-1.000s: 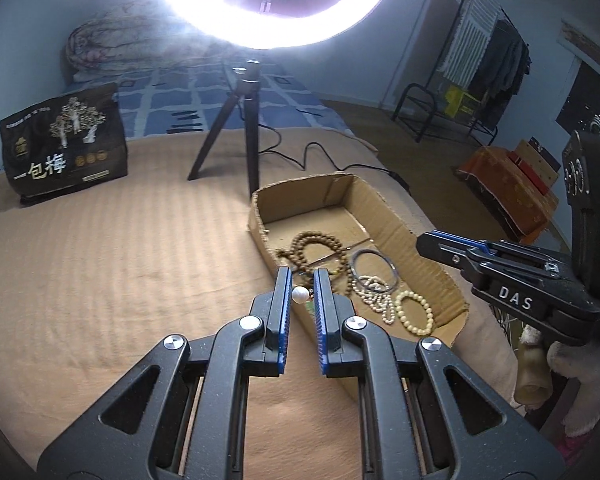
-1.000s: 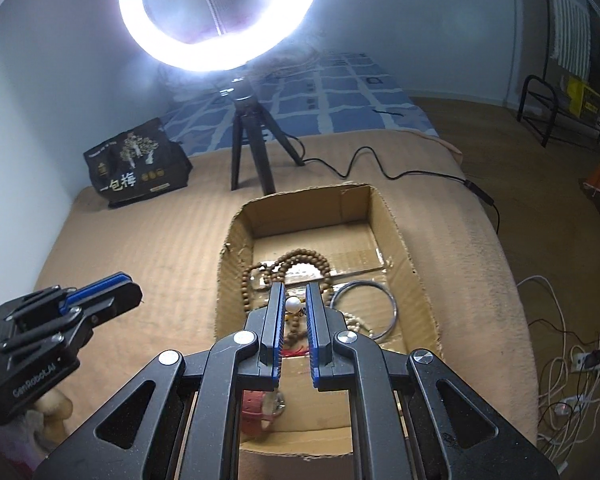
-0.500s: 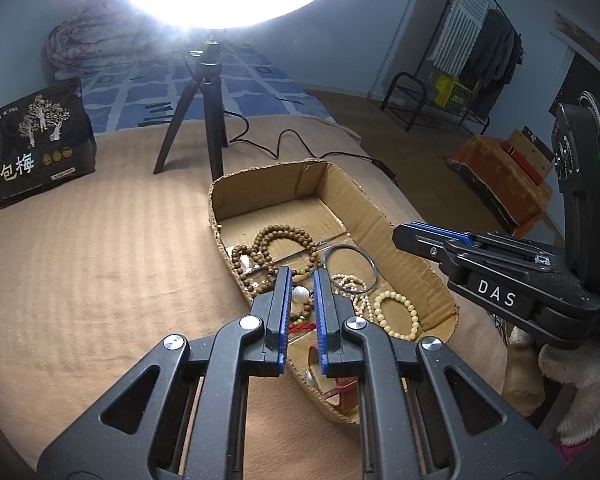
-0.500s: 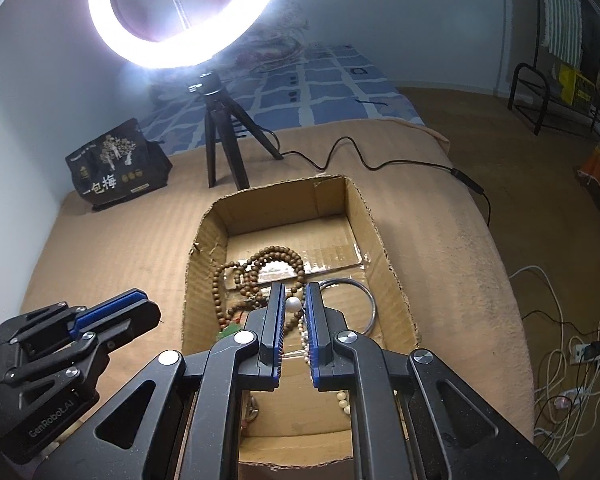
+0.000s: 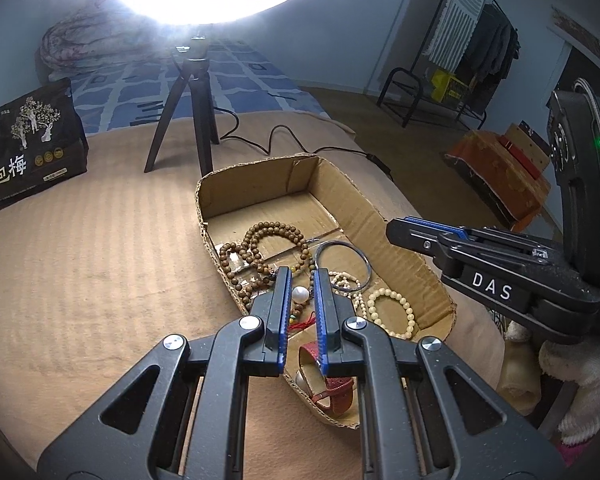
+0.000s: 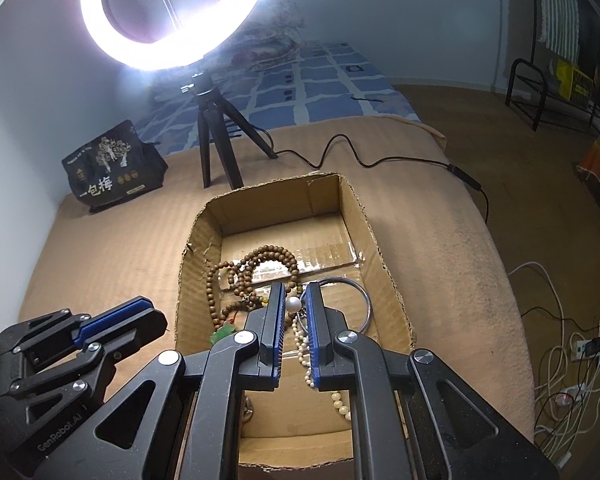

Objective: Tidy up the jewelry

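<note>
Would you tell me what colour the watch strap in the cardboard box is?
The watch strap is reddish-brown, seen best in the left wrist view.

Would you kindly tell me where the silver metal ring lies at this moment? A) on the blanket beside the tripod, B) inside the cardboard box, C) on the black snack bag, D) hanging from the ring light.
B: the silver metal ring lies on the floor of the cardboard box, beside the brown beads.

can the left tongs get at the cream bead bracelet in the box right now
Probably not yet: the left tongs are shut on a white pearl. The cream bead bracelet lies uncovered in the cardboard box.
</note>
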Tool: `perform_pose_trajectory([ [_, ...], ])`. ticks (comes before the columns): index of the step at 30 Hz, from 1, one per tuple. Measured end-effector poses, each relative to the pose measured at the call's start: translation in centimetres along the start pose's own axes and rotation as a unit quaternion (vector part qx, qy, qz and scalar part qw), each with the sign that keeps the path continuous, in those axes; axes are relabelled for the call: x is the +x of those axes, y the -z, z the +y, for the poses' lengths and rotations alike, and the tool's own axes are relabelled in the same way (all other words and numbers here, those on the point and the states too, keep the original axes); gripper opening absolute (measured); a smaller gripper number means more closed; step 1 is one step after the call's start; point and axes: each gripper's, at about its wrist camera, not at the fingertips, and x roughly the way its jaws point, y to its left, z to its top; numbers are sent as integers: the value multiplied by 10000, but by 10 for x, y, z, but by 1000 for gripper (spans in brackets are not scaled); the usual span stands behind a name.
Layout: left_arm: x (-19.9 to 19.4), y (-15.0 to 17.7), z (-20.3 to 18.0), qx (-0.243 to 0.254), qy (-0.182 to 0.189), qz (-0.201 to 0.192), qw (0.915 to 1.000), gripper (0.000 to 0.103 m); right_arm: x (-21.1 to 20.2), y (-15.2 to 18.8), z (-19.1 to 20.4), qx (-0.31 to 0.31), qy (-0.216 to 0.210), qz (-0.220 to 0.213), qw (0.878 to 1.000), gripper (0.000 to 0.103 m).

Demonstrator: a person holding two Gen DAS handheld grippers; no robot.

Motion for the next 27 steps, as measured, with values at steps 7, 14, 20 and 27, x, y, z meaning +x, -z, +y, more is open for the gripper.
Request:
perform_pose_trajectory([
  [7, 0, 0, -2, 71, -71, -24, 9999, 10, 1, -1, -1, 42, 89, 1, 10000, 39],
  [14, -3, 3, -3, 87, -120, -117, 9998, 58, 2, -1, -1, 67, 226, 19, 9997, 63],
  [20, -2, 2, -5, 127, -179, -71, 9997, 59, 2, -2, -1, 68, 412, 21, 9991, 70],
  [27, -4, 1, -3, 79, -225, -69, 9997, 60, 3, -1, 0, 42, 512, 89, 9986, 70],
])
